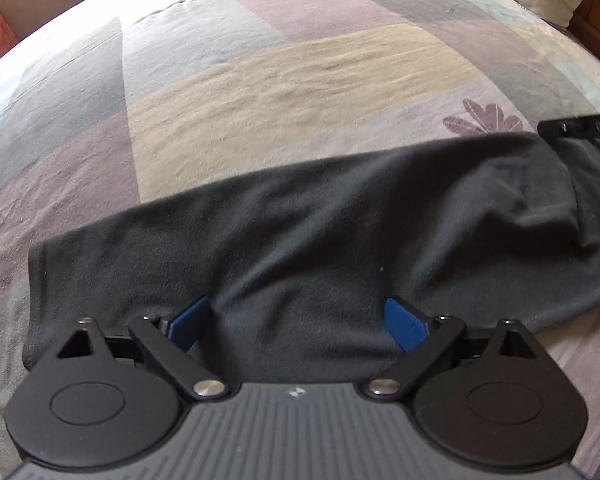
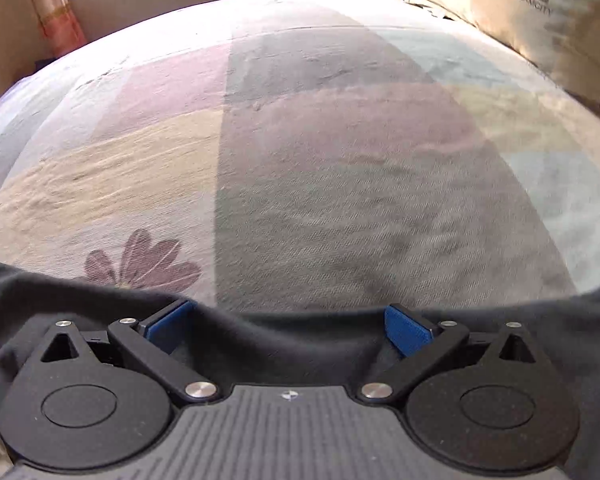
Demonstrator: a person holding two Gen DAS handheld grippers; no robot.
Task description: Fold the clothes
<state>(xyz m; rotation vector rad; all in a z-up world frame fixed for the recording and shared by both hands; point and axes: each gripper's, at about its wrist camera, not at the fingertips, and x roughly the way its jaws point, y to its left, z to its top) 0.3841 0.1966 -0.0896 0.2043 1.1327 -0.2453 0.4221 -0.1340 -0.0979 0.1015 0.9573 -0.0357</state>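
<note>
A dark grey garment (image 1: 320, 232) lies folded into a long band across the near part of the bed. My left gripper (image 1: 296, 320) is open, its blue pads spread wide over the cloth near the band's left end. In the right wrist view the same garment (image 2: 284, 336) fills the bottom edge. My right gripper (image 2: 288, 326) is open too, fingers wide apart just above the garment's far edge. Neither gripper holds any cloth. A black part of the right gripper (image 1: 580, 128) shows at the right edge of the left wrist view.
The bed sheet (image 1: 300, 92) has pastel patches in beige, pink and grey, with a purple flower print (image 2: 140, 264) beside the garment. A cream pillow (image 2: 520, 16) lies at the far right. A wall and curtain (image 2: 56, 12) stand beyond the bed's far left edge.
</note>
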